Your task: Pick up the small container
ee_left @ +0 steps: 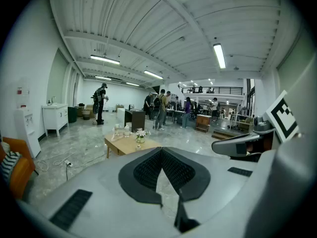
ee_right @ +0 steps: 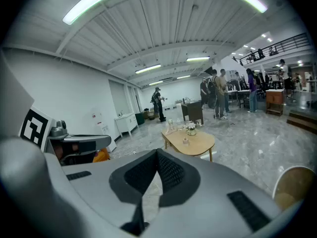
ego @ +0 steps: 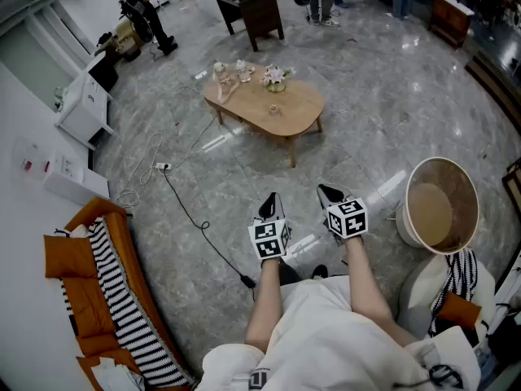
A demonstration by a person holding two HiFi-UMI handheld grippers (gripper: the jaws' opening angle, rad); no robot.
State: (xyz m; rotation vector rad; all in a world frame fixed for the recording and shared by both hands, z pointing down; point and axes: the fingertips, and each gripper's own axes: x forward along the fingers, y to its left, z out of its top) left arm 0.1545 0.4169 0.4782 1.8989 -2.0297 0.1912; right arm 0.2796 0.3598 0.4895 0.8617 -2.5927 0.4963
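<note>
Closest to us, the left hand-held gripper [ego: 270, 204] and the right hand-held gripper [ego: 331, 195] hang side by side over the marble floor [ego: 391, 96]. Each has its jaws pressed together with nothing between them. Well ahead we see a low wooden counter [ego: 297, 108]. The small container [ego: 274, 110] seems to be the tiny pale thing near its middle, just our side of the flowers [ego: 275, 77] and well apart from both grippers.
</note>
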